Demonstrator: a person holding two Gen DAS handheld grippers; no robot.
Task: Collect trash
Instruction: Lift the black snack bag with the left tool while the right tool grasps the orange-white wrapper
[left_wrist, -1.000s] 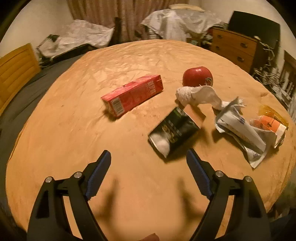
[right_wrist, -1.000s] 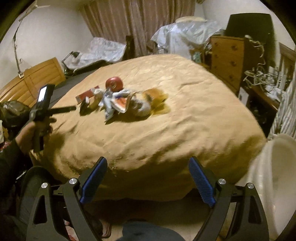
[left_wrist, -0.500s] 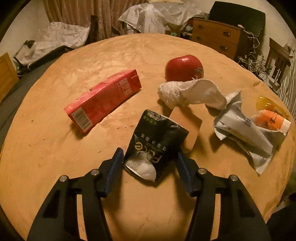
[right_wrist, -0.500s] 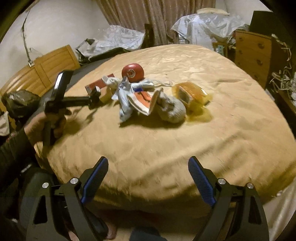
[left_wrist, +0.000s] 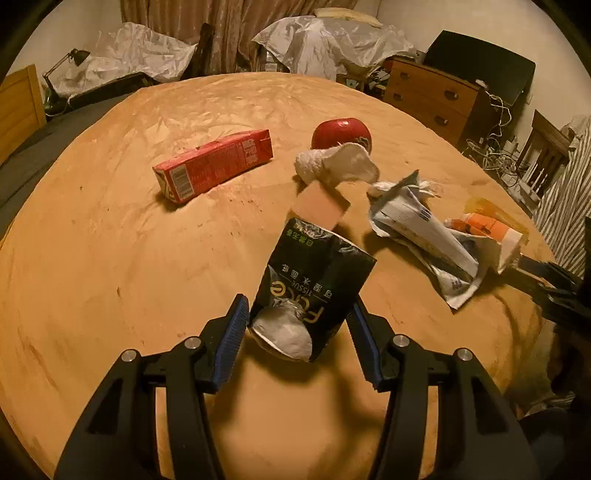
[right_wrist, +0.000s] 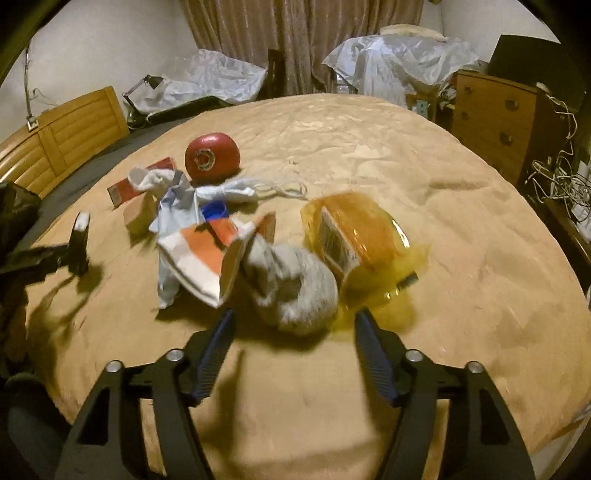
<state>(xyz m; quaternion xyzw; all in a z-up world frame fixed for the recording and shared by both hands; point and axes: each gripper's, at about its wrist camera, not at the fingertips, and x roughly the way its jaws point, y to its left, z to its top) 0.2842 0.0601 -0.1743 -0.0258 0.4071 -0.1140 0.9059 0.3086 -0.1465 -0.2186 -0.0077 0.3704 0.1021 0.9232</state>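
Note:
Trash lies on a tan blanket (left_wrist: 110, 266). My left gripper (left_wrist: 299, 304) is shut on a black tissue packet (left_wrist: 314, 273), both pads pressing its sides, its near end raised. Past it lie a red carton (left_wrist: 214, 166), a red round thing (left_wrist: 341, 133), a white cloth (left_wrist: 336, 162) and a crumpled wrapper (left_wrist: 421, 229). My right gripper (right_wrist: 294, 314) is closing, its pads touching nothing. A grey wad (right_wrist: 295, 288) sits just ahead of its tips, between an orange-and-white box (right_wrist: 207, 258) and a yellow plastic bag (right_wrist: 354, 236).
A wooden dresser (right_wrist: 506, 122) with tangled cables stands to the right of the bed. Plastic-covered heaps (left_wrist: 332, 40) and curtains lie at the back, a wooden headboard (right_wrist: 62, 136) and a desk lamp to the left. The blanket's far half is bare.
My left gripper went forward to the black packet, shut on it and raised its near end. My right gripper came in over the bed's edge to the pile and its jaws narrowed.

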